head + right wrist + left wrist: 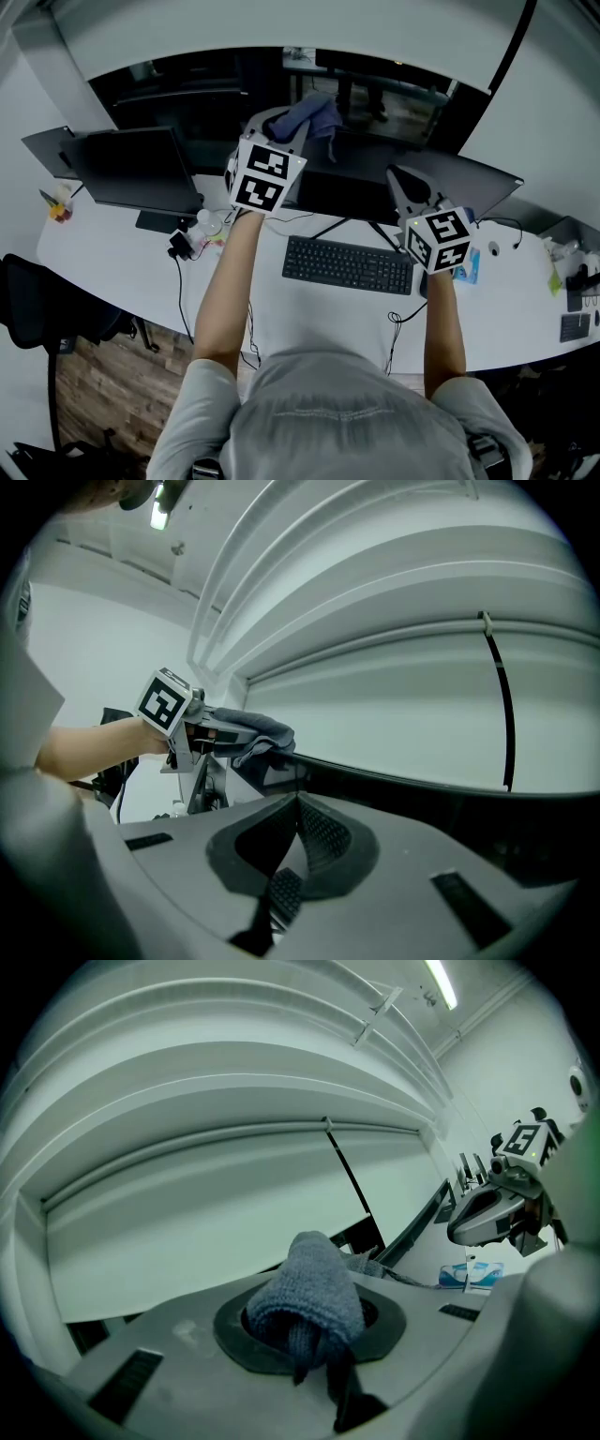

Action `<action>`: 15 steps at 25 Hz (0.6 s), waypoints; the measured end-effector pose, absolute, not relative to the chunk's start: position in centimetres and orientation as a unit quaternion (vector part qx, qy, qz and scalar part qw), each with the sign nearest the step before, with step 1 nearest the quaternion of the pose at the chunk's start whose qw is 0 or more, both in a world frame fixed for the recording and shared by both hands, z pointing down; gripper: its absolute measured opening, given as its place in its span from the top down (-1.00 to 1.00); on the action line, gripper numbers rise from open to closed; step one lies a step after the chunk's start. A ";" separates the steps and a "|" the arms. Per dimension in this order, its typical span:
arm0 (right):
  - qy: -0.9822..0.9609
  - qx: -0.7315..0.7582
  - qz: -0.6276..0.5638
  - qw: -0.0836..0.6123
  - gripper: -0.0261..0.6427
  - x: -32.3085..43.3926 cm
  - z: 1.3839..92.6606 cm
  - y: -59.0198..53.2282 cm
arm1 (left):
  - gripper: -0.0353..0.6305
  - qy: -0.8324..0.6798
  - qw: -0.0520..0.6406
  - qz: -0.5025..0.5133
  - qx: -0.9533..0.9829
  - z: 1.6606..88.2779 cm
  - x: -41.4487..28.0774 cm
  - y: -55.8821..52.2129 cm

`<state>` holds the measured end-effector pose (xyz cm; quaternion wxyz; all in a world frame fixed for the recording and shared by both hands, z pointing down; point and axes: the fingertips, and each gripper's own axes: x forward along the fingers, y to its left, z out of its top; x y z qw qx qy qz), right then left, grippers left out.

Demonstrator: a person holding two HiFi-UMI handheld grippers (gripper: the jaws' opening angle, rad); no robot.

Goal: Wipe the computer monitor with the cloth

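Left gripper (314, 1324) has its jaws clamped on a bunched grey-blue terry cloth (309, 1283). The fabric bulges out over the jaw tips, so there's a soft pad out front instead of hard plastic, which makes sense for glass. In the head view the cloth sits up at the far left corner of the wide black computer monitor (349, 193), right around its top edge. I can't tell if it's actually pressing on the panel or just hanging over it. Starting high in a corner looks like a setup for sweeping across and down, but that's my guess.

Right gripper (298, 808) has its jaws pressed together with nothing between them. It's held near the right part of the monitor, above the black keyboard (347, 264), and reads as a spare hand kept out of the cloth's way.

There's a second black monitor (131, 171) at the left end of the white desk (112, 246), well apart from the action.

Container-wise there's not much. A small pot (61, 208) at the far left of the desk has something colourful in it, too tiny to identify. A small blue-and-white packet (469, 1274) lies just beside the right gripper, contents not visible.
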<state>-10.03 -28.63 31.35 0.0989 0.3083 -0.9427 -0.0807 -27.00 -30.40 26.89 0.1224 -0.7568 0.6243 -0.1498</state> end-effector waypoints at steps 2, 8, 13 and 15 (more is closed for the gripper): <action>-0.943 0.309 -0.081 0.098 0.42 -10.8 31.4 -28.4 | 0.66 0.628 0.122 -0.149 -0.754 26.9 -28.1 -30.1; -0.944 0.305 -0.076 0.099 0.42 -12.9 31.8 -27.7 | 0.66 0.643 0.121 -0.146 -0.742 27.0 -31.7 -29.1; -0.946 0.299 -0.080 0.096 0.42 -14.5 31.7 -26.8 | 0.66 0.651 0.117 -0.141 -0.736 27.2 -33.9 -28.5; -0.946 0.298 -0.080 0.096 0.42 -15.0 31.6 -26.7 | 0.66 0.657 0.115 -0.139 -0.732 27.2 -35.0 -28.2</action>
